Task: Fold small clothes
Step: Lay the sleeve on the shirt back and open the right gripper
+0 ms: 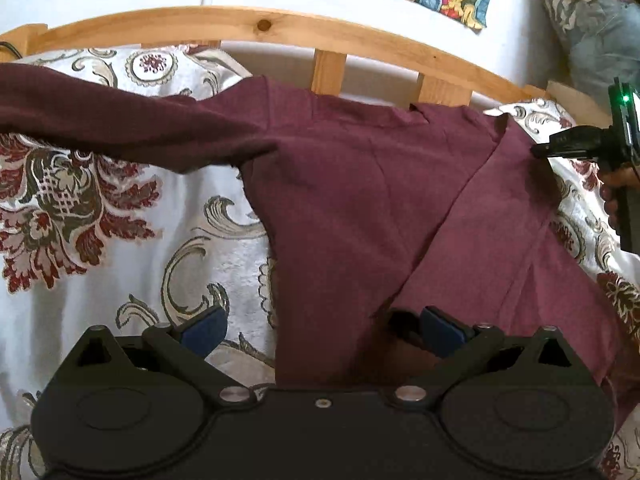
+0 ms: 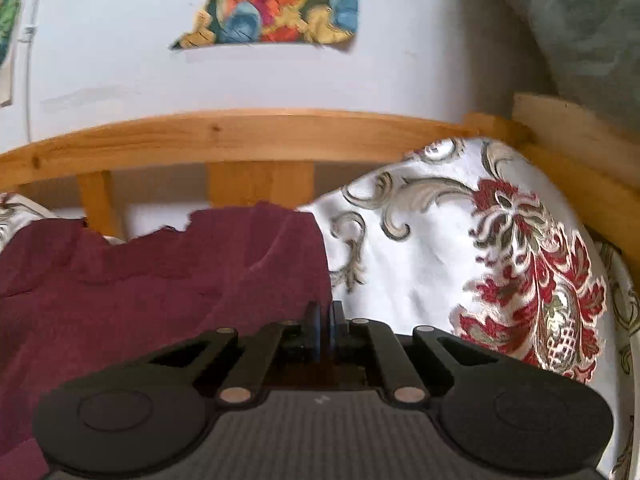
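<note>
Left gripper (image 1: pixel 320 326): jaws spread wide, holding nothing, poised over the near hem of the maroon long-sleeved top (image 1: pixel 360 184), probably to take that edge for a fold. Right gripper (image 2: pixel 325 322): jaws fully closed at the garment's right edge, though whether cloth is pinched between them cannot be told; in the left view it meets the shoulder area. Garment lies flat on the patterned bedspread (image 1: pixel 120 248), one sleeve (image 1: pixel 100 120) stretched left, collar near the wooden bed rail (image 1: pixel 256 24); open bedspread remains on both sides for folding inward.
</note>
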